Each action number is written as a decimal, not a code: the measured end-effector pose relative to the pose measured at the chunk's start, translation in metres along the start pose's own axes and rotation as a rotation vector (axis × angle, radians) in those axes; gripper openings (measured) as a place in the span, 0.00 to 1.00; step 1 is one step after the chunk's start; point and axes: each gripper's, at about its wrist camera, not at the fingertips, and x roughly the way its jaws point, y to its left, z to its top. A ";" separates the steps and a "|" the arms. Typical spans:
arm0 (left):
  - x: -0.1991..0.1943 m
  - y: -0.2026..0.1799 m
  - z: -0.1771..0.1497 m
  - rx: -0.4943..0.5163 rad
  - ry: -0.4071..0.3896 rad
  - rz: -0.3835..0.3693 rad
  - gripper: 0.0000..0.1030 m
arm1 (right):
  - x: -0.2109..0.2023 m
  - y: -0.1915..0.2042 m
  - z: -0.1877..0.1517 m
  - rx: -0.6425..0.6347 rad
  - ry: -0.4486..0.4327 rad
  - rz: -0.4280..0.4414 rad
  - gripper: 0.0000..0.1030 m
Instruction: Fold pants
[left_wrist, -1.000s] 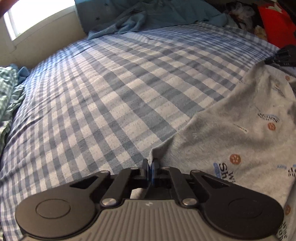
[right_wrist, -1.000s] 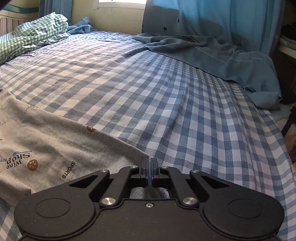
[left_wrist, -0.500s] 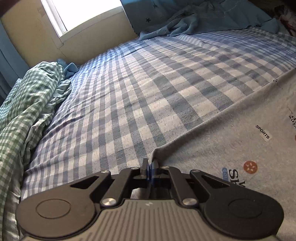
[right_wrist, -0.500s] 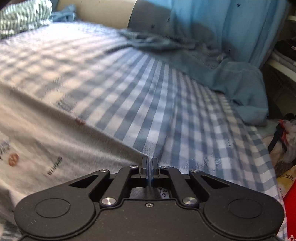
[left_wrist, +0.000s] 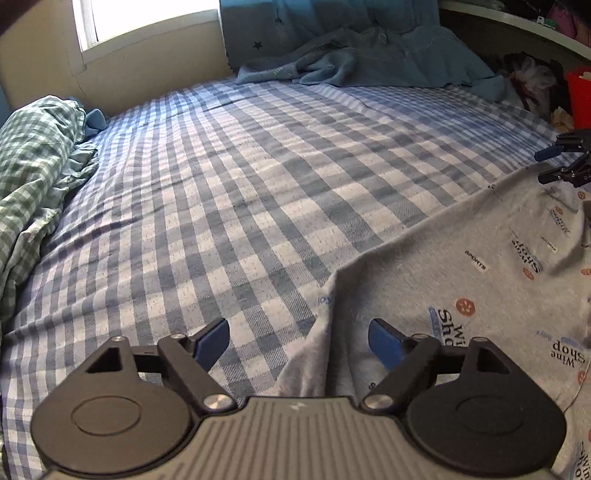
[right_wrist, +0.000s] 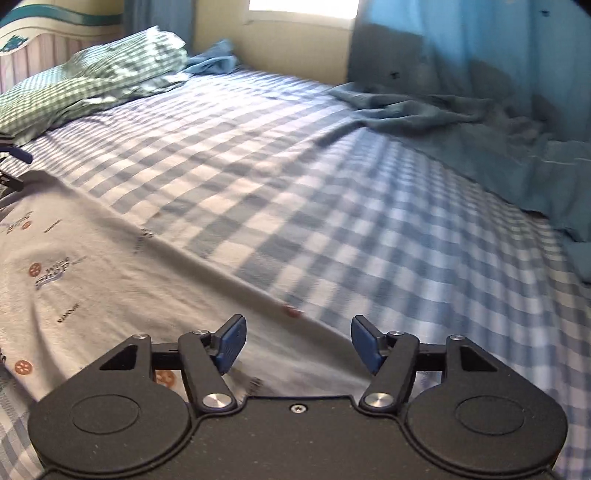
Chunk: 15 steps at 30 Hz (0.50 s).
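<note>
The grey printed pants (left_wrist: 461, 280) lie spread on the blue checked bed sheet (left_wrist: 240, 184). My left gripper (left_wrist: 298, 341) is opening; its blue pads stand apart, and a loose corner of the pants lies between them, touched by neither pad. In the right wrist view the pants (right_wrist: 92, 280) fill the lower left. My right gripper (right_wrist: 297, 341) is also opening above the pants' far edge, pads clear of the cloth. The right gripper (left_wrist: 565, 162) shows at the right edge of the left wrist view, and the left gripper (right_wrist: 13, 166) shows at the left edge of the right wrist view.
A green checked pillow or quilt (left_wrist: 33, 155) is bunched at the left of the bed. Blue cloth (left_wrist: 369, 59) is heaped at the far side below a blue curtain. A red container (left_wrist: 580, 96) and clutter stand past the bed's right edge. A window (right_wrist: 303, 7) is behind.
Both grippers were shut on corners of the pants and now stand apart, with the cloth let go onto the sheet. Both views have swung sideways across the bed.
</note>
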 end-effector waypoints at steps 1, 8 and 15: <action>0.002 -0.001 0.001 0.015 0.018 0.015 0.69 | 0.007 0.003 0.003 -0.016 0.013 0.007 0.67; 0.015 -0.023 0.007 0.037 0.080 0.058 0.03 | 0.025 0.012 0.015 -0.023 0.060 0.067 0.27; -0.020 -0.053 0.006 0.087 -0.011 0.193 0.02 | -0.020 0.034 0.015 -0.086 -0.034 -0.058 0.00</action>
